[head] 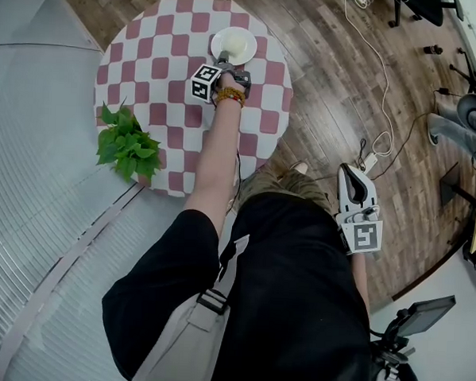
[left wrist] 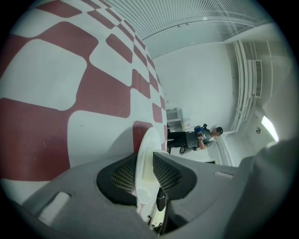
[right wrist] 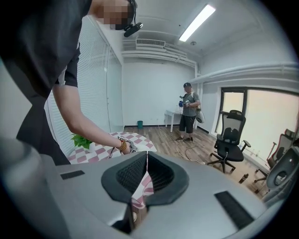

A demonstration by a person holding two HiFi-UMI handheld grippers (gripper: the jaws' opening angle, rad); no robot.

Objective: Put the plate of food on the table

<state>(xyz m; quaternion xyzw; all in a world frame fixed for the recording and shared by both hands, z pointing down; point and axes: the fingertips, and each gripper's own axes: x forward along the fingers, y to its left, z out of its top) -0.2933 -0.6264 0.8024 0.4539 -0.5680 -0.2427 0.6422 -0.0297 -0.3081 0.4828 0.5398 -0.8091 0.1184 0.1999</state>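
A white plate (head: 234,44) with pale food lies on the far side of the round red-and-white checked table (head: 149,62). My left gripper (head: 225,62) reaches across the table to the plate's near rim. In the left gripper view the plate rim (left wrist: 145,154) stands edge-on between the two dark pads of my left gripper (left wrist: 144,170), with a little slack on one side, so the jaws are open around it. My right gripper (head: 349,171) hangs beside the person's hip, off the table, over the wooden floor. Its jaws (right wrist: 147,161) meet with nothing in them.
A green potted plant (head: 129,144) sits at the table's near left edge. White cables (head: 379,82) trail over the wooden floor to the right. An office chair (right wrist: 229,140) and a standing person (right wrist: 189,112) are farther back in the room.
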